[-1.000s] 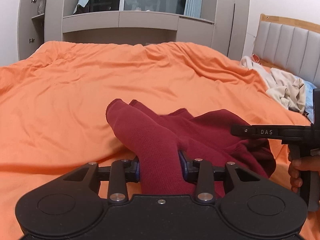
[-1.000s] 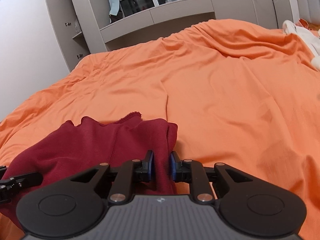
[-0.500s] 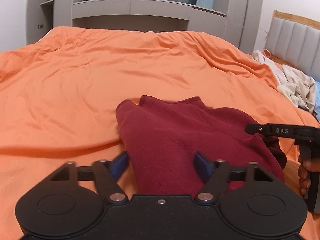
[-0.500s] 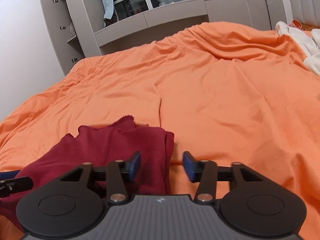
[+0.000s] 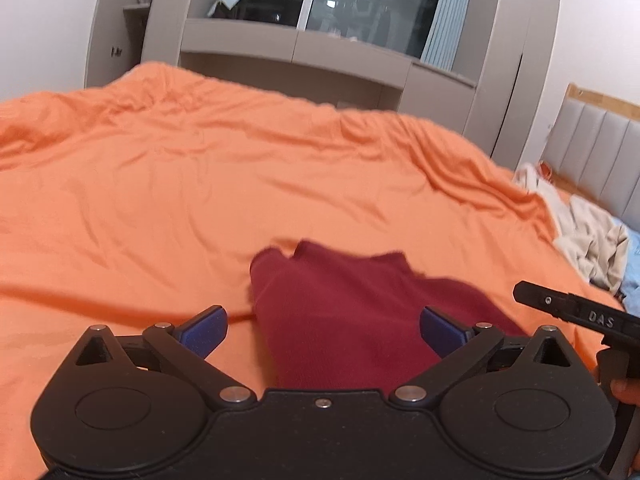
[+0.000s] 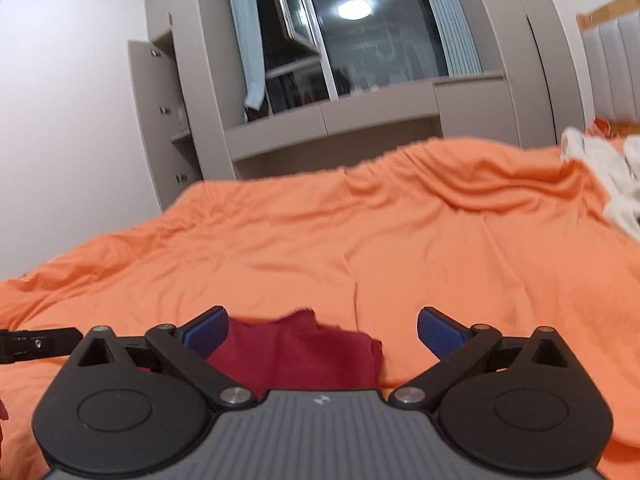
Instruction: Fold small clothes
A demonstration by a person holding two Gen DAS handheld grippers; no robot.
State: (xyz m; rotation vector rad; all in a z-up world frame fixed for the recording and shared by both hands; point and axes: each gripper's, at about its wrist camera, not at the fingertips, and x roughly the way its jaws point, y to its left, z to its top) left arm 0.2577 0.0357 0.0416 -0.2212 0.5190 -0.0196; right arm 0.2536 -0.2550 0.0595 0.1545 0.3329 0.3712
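Observation:
A dark red garment [image 5: 360, 316] lies folded over on the orange bedspread [image 5: 200, 200], just ahead of both grippers. My left gripper [image 5: 322, 328] has its jaws opening wide; the cloth lies between the blue pads [image 5: 204, 326] but neither pad presses on it. In the right wrist view the same red garment [image 6: 304, 352] shows low between the jaws of my right gripper [image 6: 320, 332], which are also opening wide and clear of the cloth. The right gripper's finger [image 5: 568, 308] reaches in at the right edge of the left wrist view.
A heap of cream and light blue clothes [image 5: 588, 240] lies at the right by the padded headboard [image 5: 600, 148]. Grey cabinets [image 6: 360, 120] and a window stand beyond the far edge of the bed. The orange spread [image 6: 400, 240] stretches ahead.
Both grippers went from shut on the red garment to wide open, letting it drop flat on the bed. Both pulled back and tilted up, so more of the room shows.

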